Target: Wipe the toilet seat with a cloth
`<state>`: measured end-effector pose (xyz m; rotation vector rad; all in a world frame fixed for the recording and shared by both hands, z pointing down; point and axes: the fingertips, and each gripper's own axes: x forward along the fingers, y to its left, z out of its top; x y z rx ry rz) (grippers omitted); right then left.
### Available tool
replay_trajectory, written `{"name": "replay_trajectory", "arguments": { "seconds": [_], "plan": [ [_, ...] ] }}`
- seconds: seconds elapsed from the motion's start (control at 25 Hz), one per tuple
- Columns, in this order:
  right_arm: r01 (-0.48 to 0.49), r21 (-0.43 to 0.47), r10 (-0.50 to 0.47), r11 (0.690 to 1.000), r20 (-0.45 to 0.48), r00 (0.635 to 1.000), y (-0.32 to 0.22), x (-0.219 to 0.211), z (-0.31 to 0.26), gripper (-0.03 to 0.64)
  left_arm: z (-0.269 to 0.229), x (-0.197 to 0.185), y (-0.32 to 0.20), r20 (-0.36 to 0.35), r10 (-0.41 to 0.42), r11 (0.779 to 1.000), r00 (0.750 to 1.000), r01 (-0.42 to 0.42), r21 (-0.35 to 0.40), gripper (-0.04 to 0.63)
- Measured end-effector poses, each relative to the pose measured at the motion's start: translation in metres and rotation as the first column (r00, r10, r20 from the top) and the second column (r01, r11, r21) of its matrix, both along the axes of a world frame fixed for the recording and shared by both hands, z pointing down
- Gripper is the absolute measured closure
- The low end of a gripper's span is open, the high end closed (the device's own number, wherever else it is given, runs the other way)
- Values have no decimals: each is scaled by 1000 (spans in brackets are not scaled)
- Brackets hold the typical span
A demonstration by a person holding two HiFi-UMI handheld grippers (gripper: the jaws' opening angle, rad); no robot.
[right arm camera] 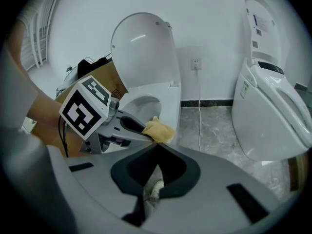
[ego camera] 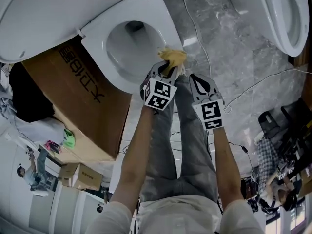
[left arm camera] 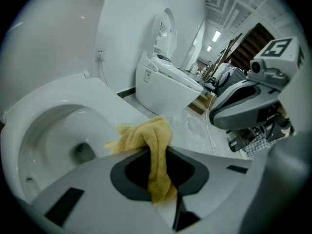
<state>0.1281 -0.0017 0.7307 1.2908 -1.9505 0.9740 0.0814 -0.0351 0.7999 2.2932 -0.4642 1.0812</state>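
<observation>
Grey marble floor lies around the white toilet seat. At the seat's front edge the left gripper pinches a crumpled yellow cloth, which bunches against the rim. Just beside it, the right gripper has its jaws pressed together on nothing

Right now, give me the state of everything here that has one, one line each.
left gripper: shut on the cloth.
right gripper: shut, empty.
cloth: bunched, at the front edge of the toilet seat.
toilet seat: down.
toilet lid: raised.
second toilet's lid: raised.
</observation>
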Motion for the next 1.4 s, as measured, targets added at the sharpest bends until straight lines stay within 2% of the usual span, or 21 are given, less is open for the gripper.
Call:
{"name": "replay_trajectory", "arguments": {
  "seconds": [0.48, 1.4],
  "plan": [
    [-38, 15, 38, 999, -10, 999, -28, 2, 1, 609, -2, 17, -41, -13, 32, 999, 999, -31, 33, 514],
    [-92, 64, 93, 994, -19, 995, -98, -1, -3, 609, -8, 25, -124, -39, 11, 996, 999, -8, 84, 514]
  ]
}}
